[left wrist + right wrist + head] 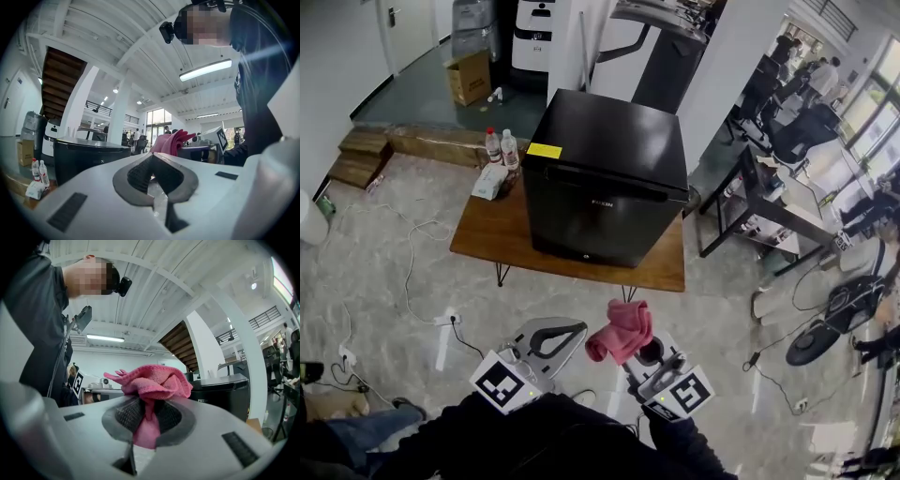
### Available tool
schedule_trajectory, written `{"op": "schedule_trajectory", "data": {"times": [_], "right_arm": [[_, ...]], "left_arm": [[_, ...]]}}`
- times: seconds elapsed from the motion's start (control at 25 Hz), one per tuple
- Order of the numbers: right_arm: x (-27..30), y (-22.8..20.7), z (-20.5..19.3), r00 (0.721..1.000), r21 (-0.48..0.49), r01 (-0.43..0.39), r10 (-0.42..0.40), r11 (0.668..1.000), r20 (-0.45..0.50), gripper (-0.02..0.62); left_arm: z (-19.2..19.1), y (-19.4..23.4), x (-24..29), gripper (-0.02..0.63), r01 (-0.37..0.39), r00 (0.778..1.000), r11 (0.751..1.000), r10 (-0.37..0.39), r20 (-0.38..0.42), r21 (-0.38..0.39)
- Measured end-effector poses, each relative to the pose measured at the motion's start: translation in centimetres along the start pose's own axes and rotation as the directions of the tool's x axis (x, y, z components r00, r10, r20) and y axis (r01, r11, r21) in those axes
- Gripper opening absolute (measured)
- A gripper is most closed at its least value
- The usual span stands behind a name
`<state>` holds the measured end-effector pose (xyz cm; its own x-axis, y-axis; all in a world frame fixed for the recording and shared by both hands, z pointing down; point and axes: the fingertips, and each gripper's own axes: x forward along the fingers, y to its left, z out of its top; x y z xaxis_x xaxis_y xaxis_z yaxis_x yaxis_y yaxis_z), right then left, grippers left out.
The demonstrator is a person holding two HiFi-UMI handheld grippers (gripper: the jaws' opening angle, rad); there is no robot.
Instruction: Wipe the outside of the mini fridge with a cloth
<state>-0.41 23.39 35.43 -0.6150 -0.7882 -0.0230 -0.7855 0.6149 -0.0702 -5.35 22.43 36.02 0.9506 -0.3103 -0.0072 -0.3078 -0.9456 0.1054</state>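
Note:
The black mini fridge stands on a low wooden table, door side toward me, with a yellow sticker on its top. My right gripper is shut on a bunched pink cloth, held low in front of the table and apart from the fridge. In the right gripper view the cloth bulges out above the gripper, with the fridge behind. My left gripper is beside it, shut on nothing. The left gripper view shows that gripper, the fridge and the cloth.
Two water bottles and a tissue pack sit on the table left of the fridge. Cables trail over the marble floor. A cardboard box and wooden steps lie at the back left, desks and people to the right.

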Motion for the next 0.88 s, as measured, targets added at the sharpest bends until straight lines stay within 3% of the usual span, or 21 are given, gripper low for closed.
{"op": "schedule_trajectory", "data": {"times": [0.88], "right_arm": [[11.8,2.2,0.4,0.999,-0.048,0.015,-0.017,0.999,-0.034,0.067]], "left_arm": [[2.9,10.5,-4.9,0.006,0.009,0.999,1.0,-0.009,0.049,0.001]]}}
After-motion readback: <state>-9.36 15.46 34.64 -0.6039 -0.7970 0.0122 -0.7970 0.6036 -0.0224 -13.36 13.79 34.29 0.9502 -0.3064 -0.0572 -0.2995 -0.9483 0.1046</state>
